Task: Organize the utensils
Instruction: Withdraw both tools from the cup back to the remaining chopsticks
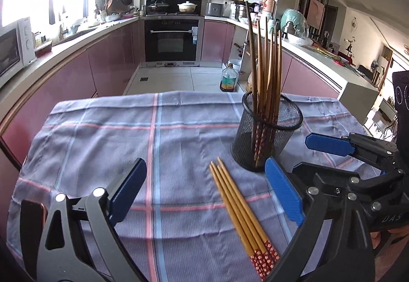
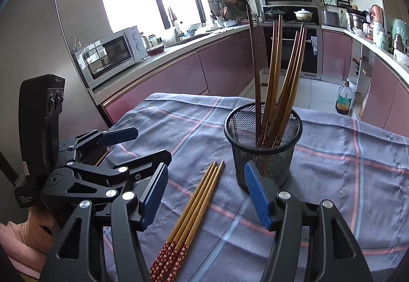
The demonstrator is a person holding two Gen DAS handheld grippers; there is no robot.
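Note:
A black mesh holder stands on the plaid cloth with several brown chopsticks upright in it. Several light wooden chopsticks with red flowered ends lie flat on the cloth in front of the holder. My left gripper is open and empty, low over the cloth, the lying chopsticks between its fingers. My right gripper is open and empty too, straddling the same chopsticks. Each gripper shows in the other's view, the right one and the left one.
The cloth-covered table stands in a kitchen with pink cabinets. An oil bottle stands on the floor beyond the table's far edge. A microwave sits on the left counter, an oven at the back.

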